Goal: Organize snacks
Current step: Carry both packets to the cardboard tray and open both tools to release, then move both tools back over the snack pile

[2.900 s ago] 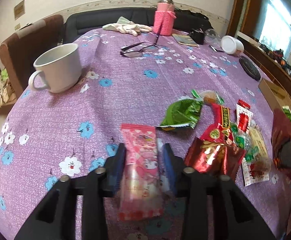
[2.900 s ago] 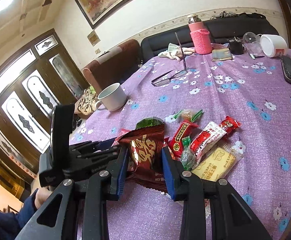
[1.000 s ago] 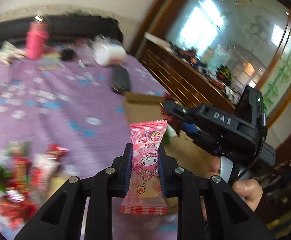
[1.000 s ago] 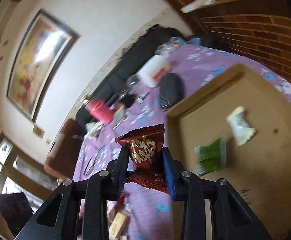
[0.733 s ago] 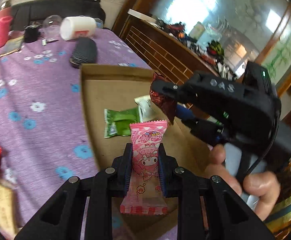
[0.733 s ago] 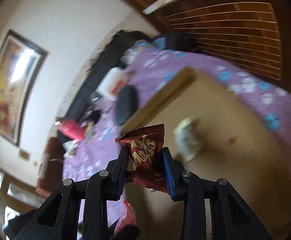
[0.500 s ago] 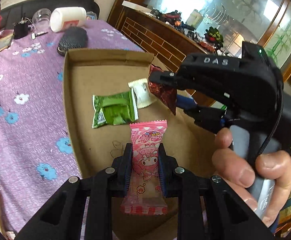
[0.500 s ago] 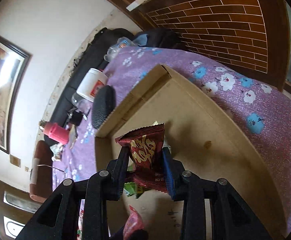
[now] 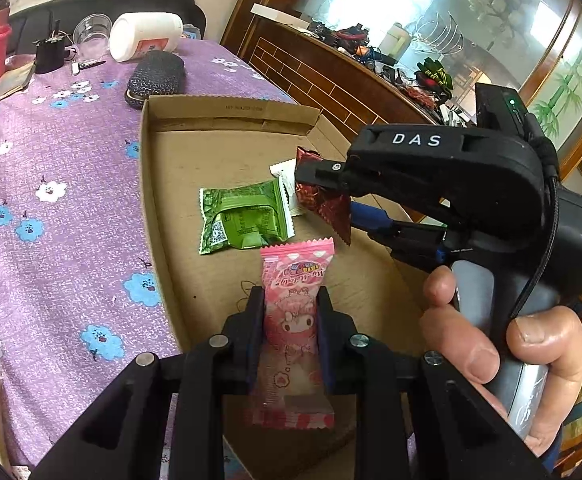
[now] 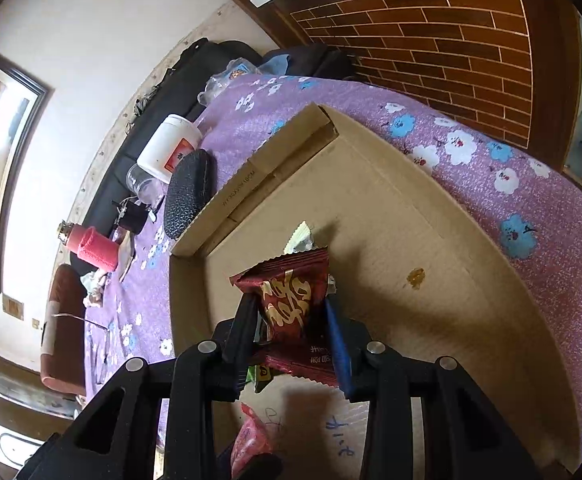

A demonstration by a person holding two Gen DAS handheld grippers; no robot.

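Bench: the bench [image 9: 63,184] wears a purple flowered cloth and carries the shallow brown cardboard tray [image 9: 227,114] along its right side.
Tray: a green foil snack packet [image 9: 243,220] and a small white wrapper [image 9: 285,174] already lie on its floor, touching each other.
Step in hand: both snacks hang over the tray, so the job now looks like letting them go.
Doing it well: lower each packet near the cardboard floor before release, over bare floor and inside the low walls, so that nothing slides out or piles on the green packet.
Right gripper: the right gripper [image 10: 291,316] has the dark red foil snack packet with gold lettering [image 10: 287,300] between its pads; the jaws are opening, yet the packet sits upright between them, over the tray's middle and above the white wrapper.
Left gripper: the left gripper [image 9: 289,328] is clamped nearly closed on the pink cartoon-printed candy packet [image 9: 293,304], held upright over the tray's near part, just this side of the green packet.
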